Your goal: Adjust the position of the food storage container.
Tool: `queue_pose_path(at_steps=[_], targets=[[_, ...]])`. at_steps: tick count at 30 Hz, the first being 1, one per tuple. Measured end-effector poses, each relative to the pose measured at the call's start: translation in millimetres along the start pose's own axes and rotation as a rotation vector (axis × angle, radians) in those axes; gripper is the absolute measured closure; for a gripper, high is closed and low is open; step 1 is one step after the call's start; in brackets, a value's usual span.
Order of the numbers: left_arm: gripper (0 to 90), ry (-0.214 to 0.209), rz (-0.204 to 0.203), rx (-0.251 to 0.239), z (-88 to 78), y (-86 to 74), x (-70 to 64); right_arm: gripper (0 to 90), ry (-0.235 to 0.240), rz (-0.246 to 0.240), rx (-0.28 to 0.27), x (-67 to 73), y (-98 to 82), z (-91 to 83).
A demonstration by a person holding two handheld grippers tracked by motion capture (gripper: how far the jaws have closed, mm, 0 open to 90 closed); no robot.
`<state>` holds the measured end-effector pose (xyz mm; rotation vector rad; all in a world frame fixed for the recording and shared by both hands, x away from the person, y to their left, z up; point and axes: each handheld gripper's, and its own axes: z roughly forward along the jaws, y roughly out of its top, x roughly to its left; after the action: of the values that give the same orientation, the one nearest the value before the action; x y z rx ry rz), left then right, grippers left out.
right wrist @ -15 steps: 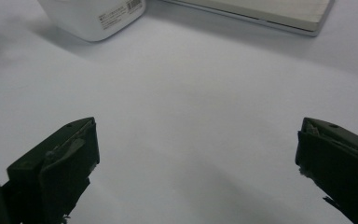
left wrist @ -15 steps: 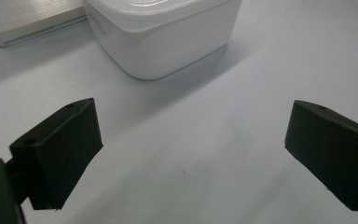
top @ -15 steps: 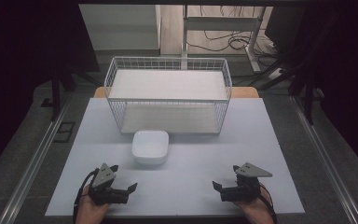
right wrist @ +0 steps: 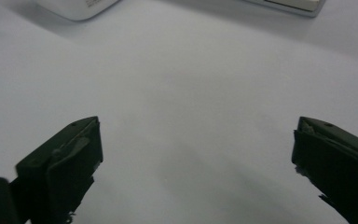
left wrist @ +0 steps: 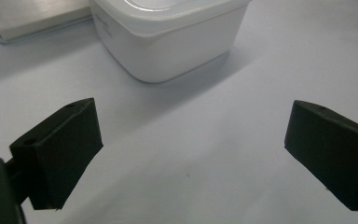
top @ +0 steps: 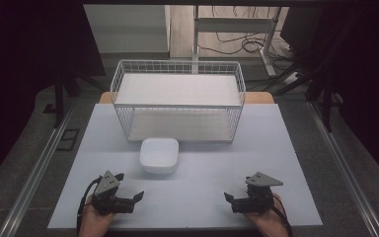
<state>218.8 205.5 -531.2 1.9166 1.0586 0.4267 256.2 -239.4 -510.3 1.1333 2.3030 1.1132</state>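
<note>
white container [top: 159, 155] — square, rounded corners, lidded | left gripper [top: 134, 199] wide — empty | right gripper [top: 230, 199] wide — empty

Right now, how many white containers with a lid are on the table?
1. The white container sits on the table in front of the wire basket, nearer the left gripper. Nothing appears hidden.

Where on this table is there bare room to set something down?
The table is bare right of the white container, between the wire basket and the right hand-held gripper, and between the left hand-held gripper and the right one. Tightest between container and basket.
</note>
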Motion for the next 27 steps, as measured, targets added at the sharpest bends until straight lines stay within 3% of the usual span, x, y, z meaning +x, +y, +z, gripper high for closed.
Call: queue_pose_path(at_steps=[4,7,12,16,21,27], targets=[[3.0,-0.008,-0.021,0.010,0.1,0.4,-0.6,9.8,0.003,-0.007,0.006,-0.3,1.5,-1.4],[1.4,0.011,-0.037,0.016,-1.5,2.0,0.3,14.3,0.013,-0.001,0.016,-1.9,1.9,-1.5],[1.3,-0.007,-0.096,-0.019,-6.0,4.7,7.4,20.7,0.017,-0.014,0.015,-0.5,7.2,-4.4],[4.0,0.002,-0.084,-0.018,-6.1,6.3,8.5,23.6,0.032,0.000,0.023,0.7,10.1,-2.9],[15.4,0.013,-0.040,-0.012,-3.0,11.7,6.2,31.0,0.048,-0.011,0.028,3.9,21.7,0.3],[27.7,0.000,-0.027,-0.008,3.8,18.0,11.0,35.7,0.068,-0.024,0.036,9.1,33.0,7.7]])
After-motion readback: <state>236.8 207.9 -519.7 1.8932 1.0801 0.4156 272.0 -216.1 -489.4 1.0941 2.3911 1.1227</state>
